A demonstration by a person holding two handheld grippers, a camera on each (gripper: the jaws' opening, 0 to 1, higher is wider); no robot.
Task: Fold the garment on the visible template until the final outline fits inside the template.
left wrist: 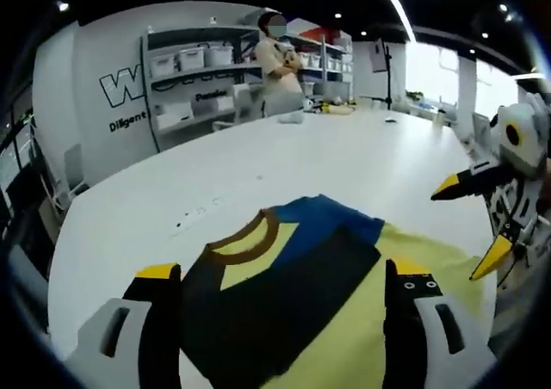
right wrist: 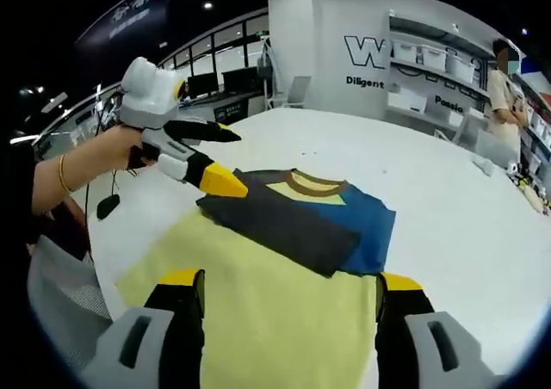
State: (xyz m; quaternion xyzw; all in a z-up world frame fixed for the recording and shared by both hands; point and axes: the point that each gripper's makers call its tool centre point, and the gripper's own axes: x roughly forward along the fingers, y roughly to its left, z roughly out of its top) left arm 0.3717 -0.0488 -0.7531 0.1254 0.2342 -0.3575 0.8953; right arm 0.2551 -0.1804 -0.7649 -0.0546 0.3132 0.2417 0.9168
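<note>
The garment (right wrist: pixel 284 260), a T-shirt in yellow, blue and dark grey with a brown collar (right wrist: pixel 314 182), lies flat on the white table (right wrist: pixel 448 225) directly ahead of both my tools. One dark sleeve panel (right wrist: pixel 280 221) is already folded across the chest, over the blue part; the yellow body below it is still at full length. I judge the task partly done: the lower half has yet to be brought up. I cannot make out a template outline under or around the cloth, so fit cannot be checked from here.

My right gripper (right wrist: pixel 288 320) is held low over the yellow hem area, jaws spread wide and holding nothing, straddling the fabric without touching it as far as I can tell. My left gripper (left wrist: pixel 284 320) is likewise spread and empty above the dark panel, near the collar end. I hold both apart so each can take one side of the cloth.

From the right gripper view, my left tool hovers above the table's edge beside the shirt.

Surroundings: shelving with storage bins (left wrist: pixel 194 58) against the far wall, a person (left wrist: pixel 277 62) standing beyond the table, small items (left wrist: pixel 331 107) at its far end. None obstructs the fold.
</note>
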